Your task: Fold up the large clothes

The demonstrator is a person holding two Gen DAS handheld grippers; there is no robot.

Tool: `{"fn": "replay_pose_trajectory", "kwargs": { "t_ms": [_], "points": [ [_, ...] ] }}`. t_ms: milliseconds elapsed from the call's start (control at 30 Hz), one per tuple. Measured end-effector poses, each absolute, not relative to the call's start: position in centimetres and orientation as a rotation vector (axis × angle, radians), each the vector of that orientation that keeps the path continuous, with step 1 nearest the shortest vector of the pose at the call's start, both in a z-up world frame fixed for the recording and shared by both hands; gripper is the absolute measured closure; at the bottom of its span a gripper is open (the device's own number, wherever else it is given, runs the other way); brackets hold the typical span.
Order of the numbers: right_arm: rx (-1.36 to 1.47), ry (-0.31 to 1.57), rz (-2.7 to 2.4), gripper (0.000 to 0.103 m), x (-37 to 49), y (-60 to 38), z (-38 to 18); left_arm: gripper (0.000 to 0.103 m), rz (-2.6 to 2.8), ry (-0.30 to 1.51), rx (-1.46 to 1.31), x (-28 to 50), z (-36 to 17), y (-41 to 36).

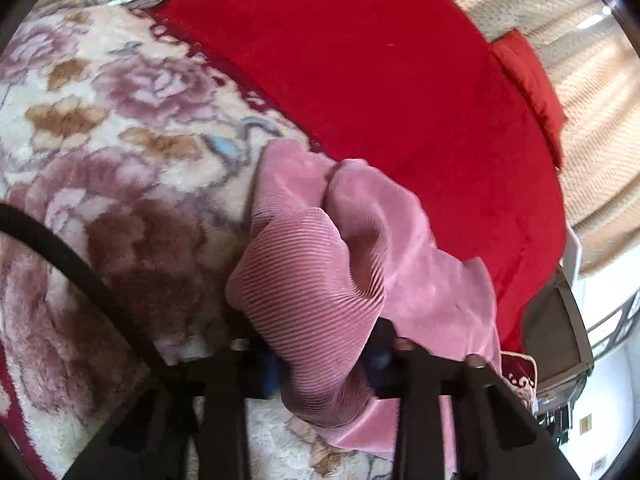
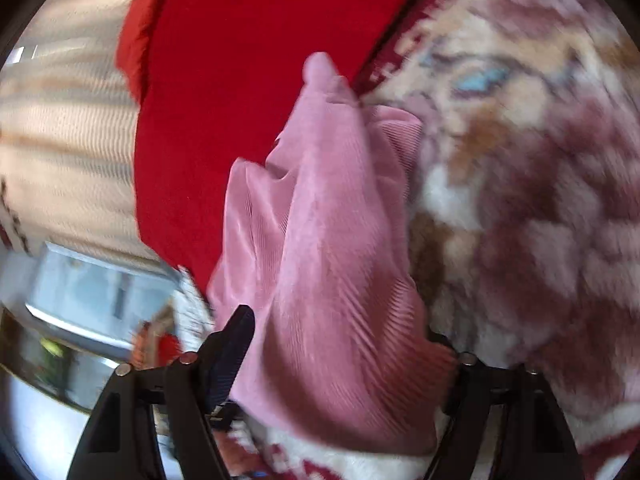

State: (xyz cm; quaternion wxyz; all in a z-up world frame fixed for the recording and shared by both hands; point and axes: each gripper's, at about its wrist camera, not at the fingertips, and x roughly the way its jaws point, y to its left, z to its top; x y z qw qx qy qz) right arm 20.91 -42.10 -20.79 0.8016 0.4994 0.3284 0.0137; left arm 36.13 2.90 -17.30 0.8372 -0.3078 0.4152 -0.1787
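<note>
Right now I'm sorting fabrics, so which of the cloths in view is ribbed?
The pink garment gripped in both grippers: its surface shows fine parallel ribs. The red cloth is plain and smooth, and the floral blanket is fluffy with rose patterns.

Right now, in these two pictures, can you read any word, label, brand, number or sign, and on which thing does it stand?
No readable text in either view.
Pink garment: ribbed cloth only, no label or tag showing.
Floral blanket: flower pattern, no words.
Red cloth: plain.
Small items at the far right edge of the left wrist view: too small and blurred to read.
</note>
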Motion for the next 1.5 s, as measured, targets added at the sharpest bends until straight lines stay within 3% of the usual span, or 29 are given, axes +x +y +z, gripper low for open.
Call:
{"fn": "replay_pose_trajectory", "kwargs": {
  "t_ms": [33,167,533,667,700,733,767,833,1033,1167,1267,1433,1500],
  "points": [
    [1.014,0.712,0.008,0.055,21.1,-41.6,-20.7,0.08,-0.383,0.862,-0.622,36.0,-16.9,2.6],
    [0.941,0.667,-0.001,0.068,20.3,-41.4,-19.6,0.084,-0.391,0.804,-0.511,34.8,-14.7,1.0],
    [0.751,0.505,0.014,0.072,16.2,-41.2,-14.1,0.084,-0.486,0.788,-0.531,30.8,-12.1,2.0],
    [0.759,0.649,-0.027,0.068,17.5,-41.6,-16.3,0.073,-0.429,0.978,-0.573,31.8,-16.1,2.5],
    [0.798,0.715,-0.049,0.067,17.8,-42.3,-17.8,0.065,-0.422,1.015,-0.625,32.1,-17.2,3.0],
    [0.851,0.74,-0.053,0.061,17.8,-42.7,-18.7,0.057,-0.416,1.039,-0.671,32.3,-17.9,3.5],
    [0.895,0.75,-0.054,0.044,17.8,-43.1,-19.2,0.05,-0.416,1.045,-0.697,32.4,-18.1,3.8],
    [0.966,0.738,-0.089,0.037,17.2,-44.2,-19.2,0.047,-0.428,1.048,-0.726,32.6,-18.1,4.4],
    [0.923,0.551,-0.237,0.035,13.7,-46.3,-15.4,0.043,-0.407,1.019,-0.826,32.5,-17.8,7.2],
    [0.765,0.507,-0.212,0.034,14.2,-44.1,-12.5,0.034,-0.323,0.946,-0.867,32.0,-17.4,9.6],
    [0.639,0.554,-0.108,0.034,16.6,-40.8,-11.6,0.034,-0.347,1.009,-0.896,32.7,-18.7,9.5],
    [0.542,0.7,0.04,0.037,21.9,-36.5,-13.0,0.033,-0.414,0.917,-0.949,31.3,-17.5,9.6],
    [0.555,0.775,0.075,0.037,24.1,-35.8,-14.8,0.023,-0.42,0.853,-0.942,30.7,-16.8,9.4]
  ]
}}
